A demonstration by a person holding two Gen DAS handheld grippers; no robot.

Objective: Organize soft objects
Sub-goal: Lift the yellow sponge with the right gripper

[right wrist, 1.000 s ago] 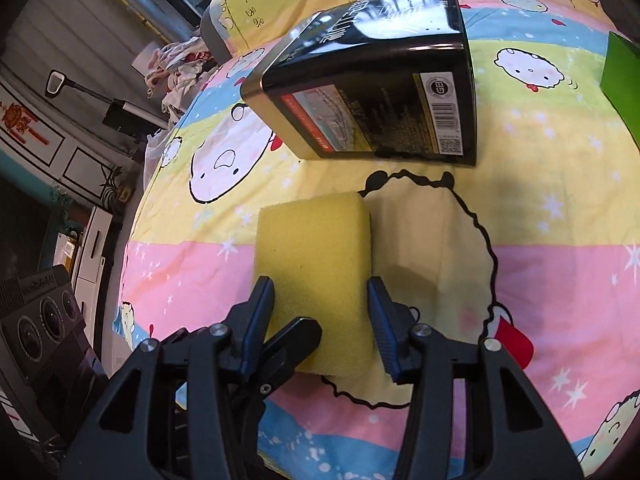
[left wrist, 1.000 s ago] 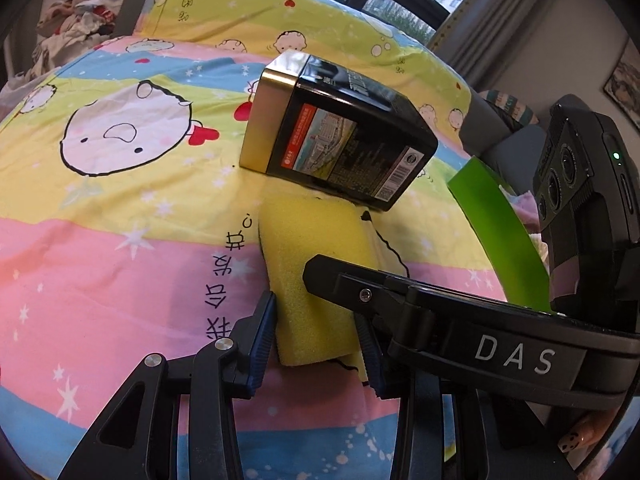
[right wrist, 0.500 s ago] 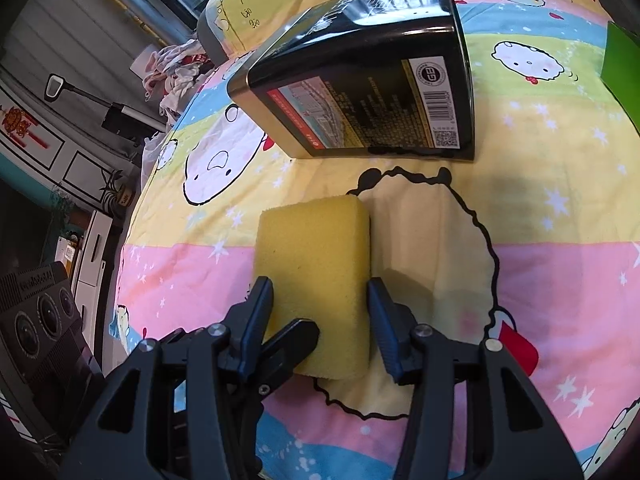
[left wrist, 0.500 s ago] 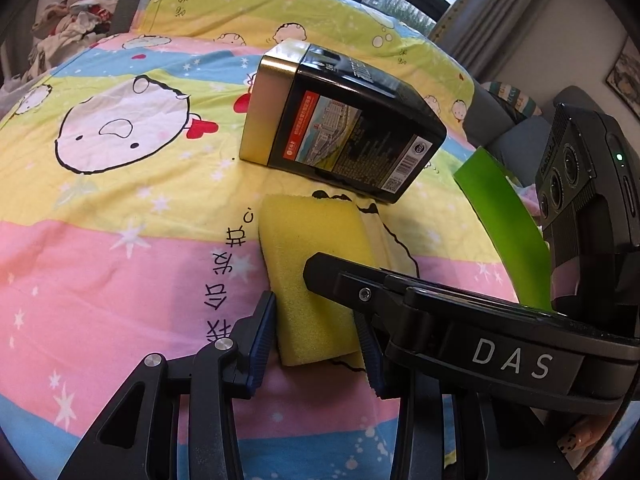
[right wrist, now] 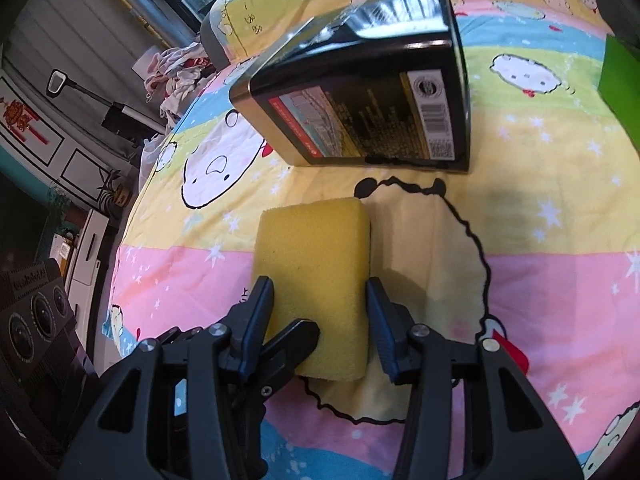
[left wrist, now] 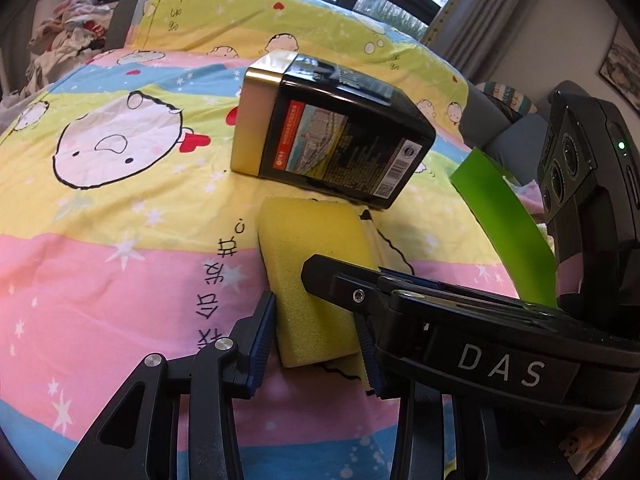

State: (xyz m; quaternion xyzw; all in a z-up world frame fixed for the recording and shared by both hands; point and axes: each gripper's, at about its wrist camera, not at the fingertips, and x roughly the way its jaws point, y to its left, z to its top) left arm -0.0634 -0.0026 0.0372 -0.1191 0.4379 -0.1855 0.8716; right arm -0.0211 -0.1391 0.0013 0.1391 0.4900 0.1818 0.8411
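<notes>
A yellow sponge lies flat on the cartoon-print bedsheet. Both grippers hold its near end. My left gripper has a blue pad against each long side, and the sponge looks pinched there. My right gripper straddles the same end with its jaws closing and its pads touching the sponge's sides. One finger of the right gripper crosses over the sponge in the left wrist view. A finger of the left gripper shows beside the right gripper's left jaw.
A black and gold tin box lies on its side just beyond the sponge. A green sheet stands to the right. Crumpled clothes are heaped past the bed's far left edge.
</notes>
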